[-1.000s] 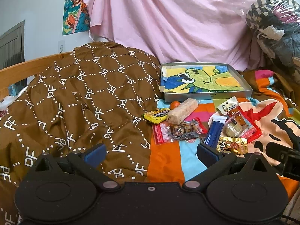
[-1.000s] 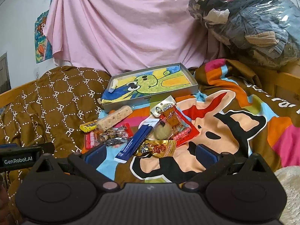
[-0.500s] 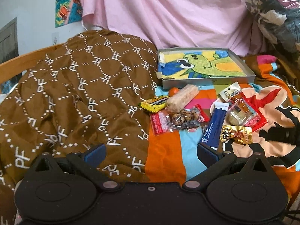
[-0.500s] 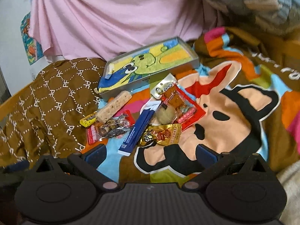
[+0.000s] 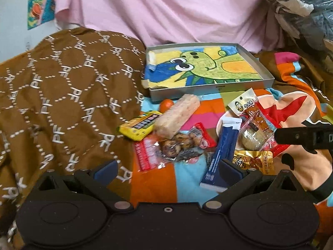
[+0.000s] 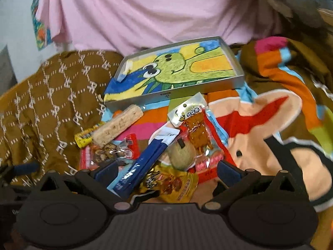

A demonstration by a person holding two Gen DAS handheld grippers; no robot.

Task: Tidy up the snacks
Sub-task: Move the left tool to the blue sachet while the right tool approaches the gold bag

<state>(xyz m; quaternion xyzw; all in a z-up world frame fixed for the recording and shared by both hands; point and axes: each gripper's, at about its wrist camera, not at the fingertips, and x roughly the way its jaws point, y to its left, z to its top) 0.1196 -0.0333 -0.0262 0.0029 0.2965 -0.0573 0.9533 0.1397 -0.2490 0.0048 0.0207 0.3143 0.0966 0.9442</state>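
Note:
A pile of snacks lies on the bed in front of a shallow grey box (image 5: 212,88) (image 6: 172,94) with a green cartoon picture inside. The pile holds a yellow packet (image 5: 140,126), a pale long bar (image 5: 177,115) (image 6: 117,126), a red pack of nuts (image 5: 177,145), a blue stick pack (image 5: 225,145) (image 6: 145,164), a gold packet (image 5: 252,159) (image 6: 172,184) and a red meat snack (image 6: 197,131). My left gripper (image 5: 167,169) is open and empty just short of the pile. My right gripper (image 6: 167,169) is open, with the blue stick and gold packet between its fingers.
A brown patterned quilt (image 5: 62,95) is heaped on the left. A colourful cartoon blanket (image 6: 281,125) covers the bed on the right. A pink sheet (image 5: 166,10) hangs behind the box. A plastic bag of clothes (image 5: 301,10) sits at the far right.
Both grippers have moved forward and down toward the snack pile. The right gripper now shows in the left wrist view at the right edge. Nothing was picked up.

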